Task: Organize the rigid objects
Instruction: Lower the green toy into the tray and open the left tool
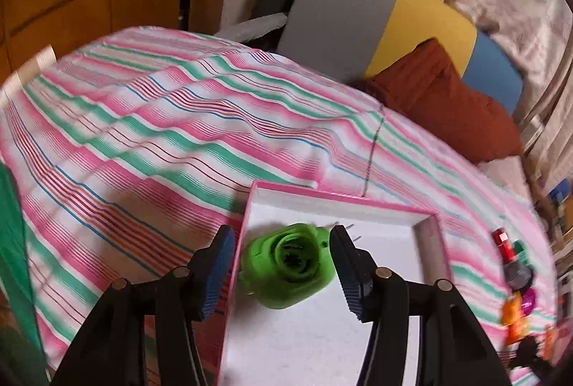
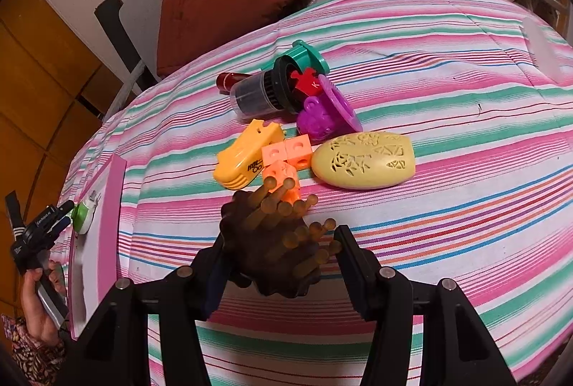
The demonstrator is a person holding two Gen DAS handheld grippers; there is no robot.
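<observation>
Glossy green plastic toy (image 1: 288, 266) between the left claw's ribbed fingers (image 1: 349, 271); beyond it, striped woven cloth (image 1: 161, 120); matt yellow pierced shell (image 2: 363, 160) ahead of the right claw.

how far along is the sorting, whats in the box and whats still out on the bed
Early on. Only the green toy sits in the pink-edged box, between the open fingers of the left gripper. The right gripper brackets a dark spiky toy, grip unclear. Left on the bed: yellow perforated shell, orange blocks, yellow clip, purple piece, dark cup.
</observation>
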